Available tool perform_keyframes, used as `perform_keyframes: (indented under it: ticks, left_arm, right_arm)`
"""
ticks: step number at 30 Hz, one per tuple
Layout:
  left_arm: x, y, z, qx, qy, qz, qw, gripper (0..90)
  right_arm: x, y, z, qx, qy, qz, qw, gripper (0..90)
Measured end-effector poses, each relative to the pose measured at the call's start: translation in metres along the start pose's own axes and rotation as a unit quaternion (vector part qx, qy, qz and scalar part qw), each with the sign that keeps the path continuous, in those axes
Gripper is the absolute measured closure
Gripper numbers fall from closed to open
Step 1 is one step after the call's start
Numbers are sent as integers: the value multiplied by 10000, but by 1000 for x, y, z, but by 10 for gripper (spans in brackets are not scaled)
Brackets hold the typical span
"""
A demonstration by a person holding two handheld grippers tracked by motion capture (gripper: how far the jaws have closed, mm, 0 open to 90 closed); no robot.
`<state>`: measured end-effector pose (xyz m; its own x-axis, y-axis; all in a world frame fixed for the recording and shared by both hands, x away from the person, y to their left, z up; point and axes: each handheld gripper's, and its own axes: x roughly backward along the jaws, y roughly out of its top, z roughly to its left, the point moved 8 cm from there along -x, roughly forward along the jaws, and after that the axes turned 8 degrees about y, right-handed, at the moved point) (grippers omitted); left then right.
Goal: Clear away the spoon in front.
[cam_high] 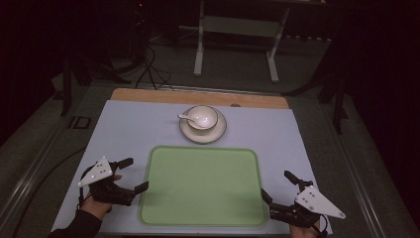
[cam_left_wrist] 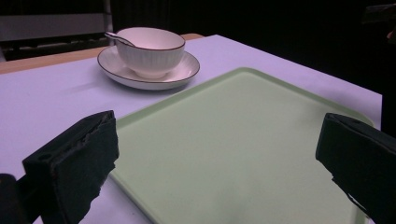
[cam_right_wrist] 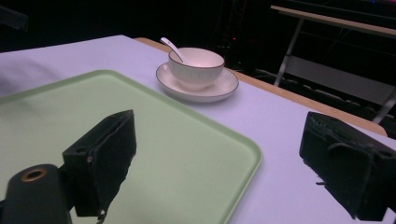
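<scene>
On the pale table (cam_high: 124,129), a spoon (cam_high: 185,118) rests in a bowl (cam_high: 202,117) on a saucer (cam_high: 215,133).

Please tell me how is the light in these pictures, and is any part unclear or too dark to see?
High view: the table cover is evenly lit, the room behind falls into near black. Left gripper view: the bowl and green tray are sharp, the close jaws soft and featureless black. Right gripper view: mild sheen on the tray, spoon clear, background dim.
</scene>
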<state>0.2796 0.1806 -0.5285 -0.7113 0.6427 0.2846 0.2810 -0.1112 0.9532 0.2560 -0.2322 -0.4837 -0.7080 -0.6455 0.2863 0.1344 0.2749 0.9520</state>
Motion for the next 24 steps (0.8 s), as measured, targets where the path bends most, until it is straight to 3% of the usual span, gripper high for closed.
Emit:
perform_keyframes:
  ticks: [5, 11, 13, 15, 18, 24]
  left_arm:
    - [1, 1, -2, -52, -34, -15, 10000, 0]
    - [3, 2, -15, -219, -330, 140, 9991, 0]
    - [3, 2, -22, -380, -445, 286, 9979, 0]
    - [5, 5, -30, -325, -663, 437, 9963, 0]
    - [6, 9, -34, -340, -753, 526, 9952, 0]
    - [9, 29, -44, -358, -1034, 524, 9926, 0]
  right_arm:
    - [0, 0, 1, 6, 13, -11, 10000, 109]
    - [-1, 2, 5, 75, 82, -47, 9999, 109]
    - [0, 2, 5, 84, 63, -57, 9999, 109]
    - [-1, 2, 4, 80, 36, -69, 9999, 109]
    - [-2, 2, 4, 58, 50, -68, 9999, 109]
    - [-4, 2, 6, 99, 69, -53, 9999, 109]
